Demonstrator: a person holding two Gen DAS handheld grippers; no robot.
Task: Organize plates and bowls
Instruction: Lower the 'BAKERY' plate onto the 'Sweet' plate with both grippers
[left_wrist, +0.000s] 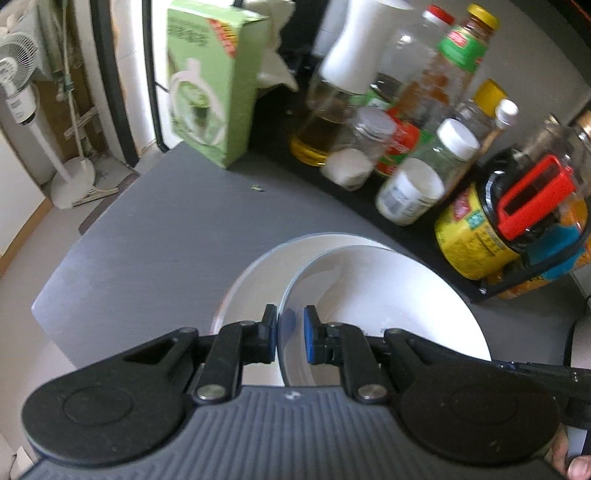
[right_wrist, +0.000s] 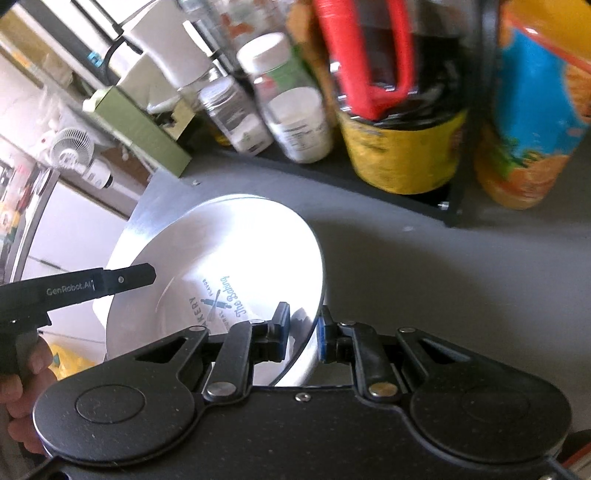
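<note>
My left gripper (left_wrist: 290, 334) is shut on the near rim of a white bowl (left_wrist: 369, 288), held tilted over a white plate (left_wrist: 251, 280) on the grey table (left_wrist: 147, 240). My right gripper (right_wrist: 303, 330) is shut on the right rim of a white plate (right_wrist: 229, 258) printed "The Baking Bakery", held tilted above the table. The left gripper's body (right_wrist: 74, 286) shows at the left of the right wrist view.
A black rack (left_wrist: 369, 195) at the back holds several bottles and jars, including a yellow-labelled jar (left_wrist: 476, 236) with a red clip. A green box (left_wrist: 210, 85) stands at the back left. The table's left edge drops to the floor, where a white fan (left_wrist: 22, 96) stands.
</note>
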